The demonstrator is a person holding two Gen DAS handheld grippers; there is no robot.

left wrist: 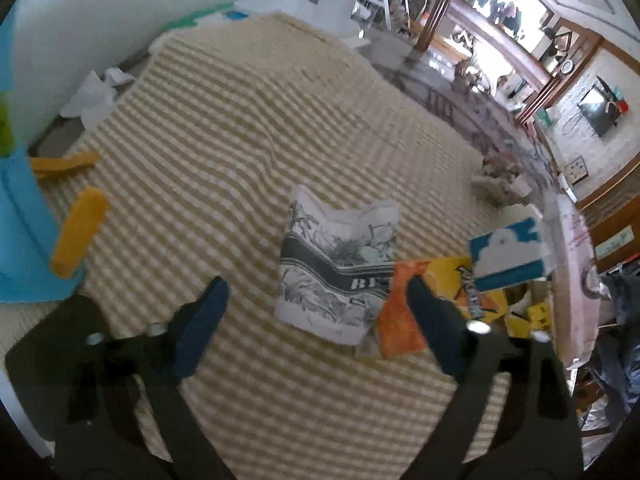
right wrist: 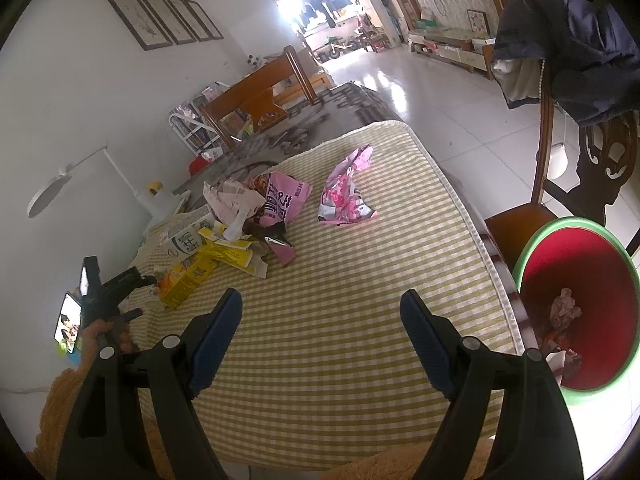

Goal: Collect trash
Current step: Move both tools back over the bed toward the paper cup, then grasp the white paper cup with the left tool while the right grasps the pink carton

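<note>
While left gripper (left wrist: pixel 316 304) jaws gape, b/w wrapper (left wrist: pixel 336 268) lies just ahead, untouched.

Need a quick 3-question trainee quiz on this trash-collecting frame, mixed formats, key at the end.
1. True or false: the bin already holds some trash.
2. The lone pink wrapper lies: A) in the pile, B) apart on the checked cloth, C) in the bin.
3. What do the right gripper fingers hold?

Key: 1 true; 2 B; 3 nothing, they stand open over the cloth.

Two pink wrappers (right wrist: pixel 345 192) – one red bin (right wrist: pixel 532 256) (green-rimmed) – two grippers (right wrist: pixel 320 330).
</note>
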